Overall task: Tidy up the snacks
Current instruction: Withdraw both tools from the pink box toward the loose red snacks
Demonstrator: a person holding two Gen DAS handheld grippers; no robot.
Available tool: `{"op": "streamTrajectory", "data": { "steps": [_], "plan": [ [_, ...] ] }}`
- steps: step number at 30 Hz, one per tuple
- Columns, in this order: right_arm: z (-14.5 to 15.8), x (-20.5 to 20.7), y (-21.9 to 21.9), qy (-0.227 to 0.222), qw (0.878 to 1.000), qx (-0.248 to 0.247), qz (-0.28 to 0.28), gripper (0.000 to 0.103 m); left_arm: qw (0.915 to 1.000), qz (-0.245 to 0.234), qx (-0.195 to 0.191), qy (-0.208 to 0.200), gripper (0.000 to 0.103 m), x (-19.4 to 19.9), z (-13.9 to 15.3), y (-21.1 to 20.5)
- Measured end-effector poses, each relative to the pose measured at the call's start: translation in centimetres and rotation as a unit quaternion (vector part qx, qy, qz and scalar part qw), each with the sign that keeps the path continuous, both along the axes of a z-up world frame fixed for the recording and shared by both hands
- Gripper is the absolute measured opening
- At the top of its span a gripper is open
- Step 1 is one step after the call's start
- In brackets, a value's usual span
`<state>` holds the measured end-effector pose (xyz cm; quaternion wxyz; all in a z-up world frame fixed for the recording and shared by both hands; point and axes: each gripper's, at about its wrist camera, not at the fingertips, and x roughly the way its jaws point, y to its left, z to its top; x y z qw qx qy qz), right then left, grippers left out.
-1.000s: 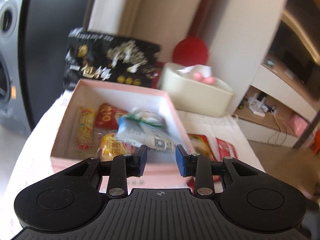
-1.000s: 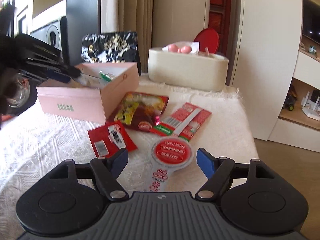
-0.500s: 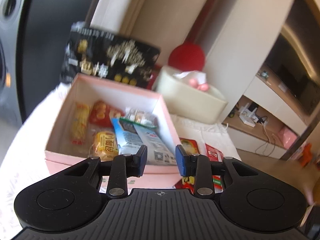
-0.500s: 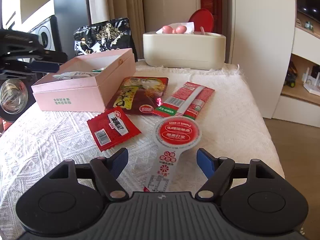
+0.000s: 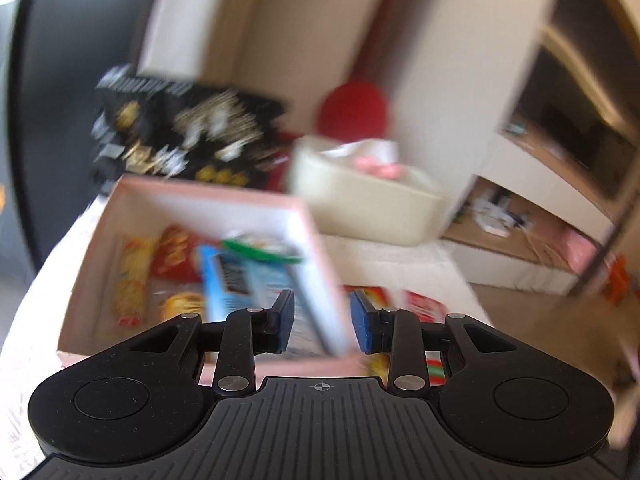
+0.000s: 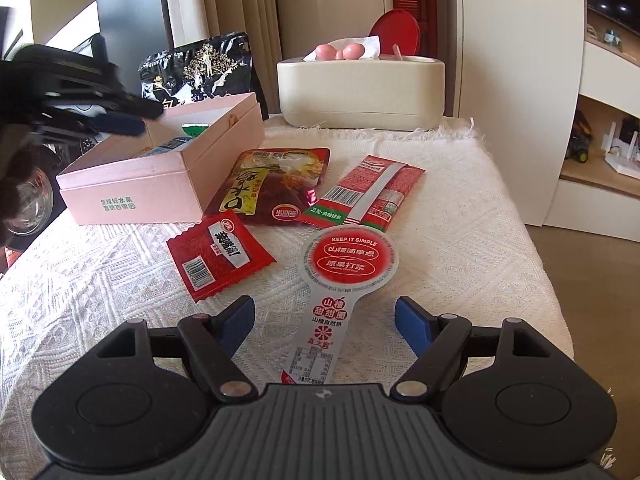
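White knitted cloth point(image 6: 460, 240) covers the table you are working on, with curtains and a pale cabinet behind it. At far left in your right wrist view, your left gripper point(image 6: 120, 122) hangs blurred over the near left corner of the pink box point(image 6: 132, 188); its own view is smeared, yet it shows the blue pads parted with nothing between them, poised above the box's front right corner point(image 5: 320, 320). Inside the box lie a yellow pack point(image 5: 130, 280), a red pack point(image 5: 176, 256), a round yellow snack point(image 5: 184, 304) and a blue-and-white pouch point(image 5: 248, 280) propped against the right wall, with a green-edged packet point(image 5: 260, 246) behind it. A black bag point(image 6: 200, 68) stands upright behind the box. Just right of the box on the cloth lies a dark red pouch point(image 6: 276, 184), and nearer you a small red sachet point(image 6: 220, 256), separate from the box. Right of the pouch, a long red packet point(image 6: 372, 194) rests at an angle, its lower corner touching the pouch. Between your right gripper point(image 6: 324, 320) fingers lies the lollipop-shaped packet point(image 6: 344, 268), round end away from you and stem running back under the gripper; the jaws stand wide open on either side of the stem, gripping nothing. A cream bin point(image 6: 360, 92) sits at the back, with a red lid point(image 6: 396, 32) rising behind it.
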<state>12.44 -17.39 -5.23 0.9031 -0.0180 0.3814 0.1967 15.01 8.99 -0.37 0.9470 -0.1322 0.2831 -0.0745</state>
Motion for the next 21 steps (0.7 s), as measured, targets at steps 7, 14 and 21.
{"op": "streamTrajectory", "data": {
  "steps": [7,14,21],
  "plan": [
    [2.0,-1.3,1.3,-0.075,0.996,-0.004,0.045,0.078,0.9982,-0.033,0.039,0.03,0.035,-4.7,-2.1,-2.7],
    [1.8,1.4,6.6,-0.054,0.984,-0.02,0.17,0.079,0.9947,0.028,0.011,0.098,0.035,-6.1,-5.0,0.1],
    [0.6,2.9,8.2,0.013,0.984,0.01,0.175,0.079,0.993,0.04,-0.026,0.108,0.035,-7.0,-5.8,2.3]
  ]
}}
